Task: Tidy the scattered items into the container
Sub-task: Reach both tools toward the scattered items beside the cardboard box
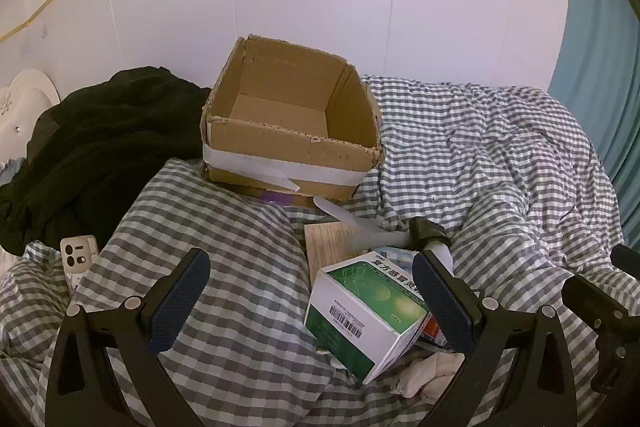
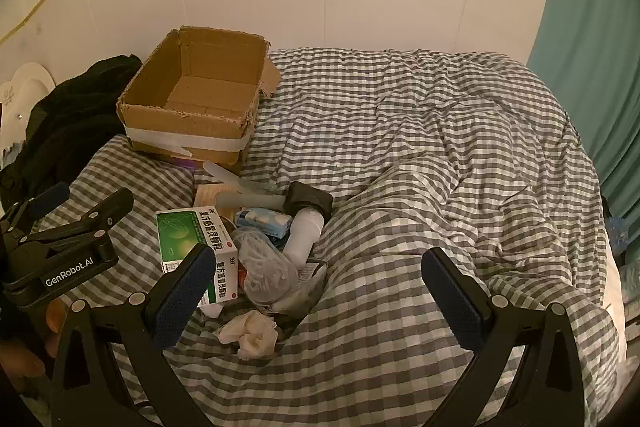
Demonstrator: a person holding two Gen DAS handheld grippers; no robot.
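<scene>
Left wrist view showed left gripper [image 1: 310, 301] wide open, holding nothing, green medicine box [image 1: 366, 311] just inside its right finger, cardboard box [image 1: 292, 123] beyond the tips; looked light, stiff, best pinched across flat sides; right gripper [image 2: 320, 299] likewise gaped empty.

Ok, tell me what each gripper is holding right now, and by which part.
Nothing is held. The left gripper and right gripper both stand open and empty above the checked bedding, the green medicine box untouched.

black jacket [image 1: 100, 147], phone [image 1: 78, 257], teal curtain [image 2: 592, 47] around gingham duvet [image 2: 420, 147]
</scene>
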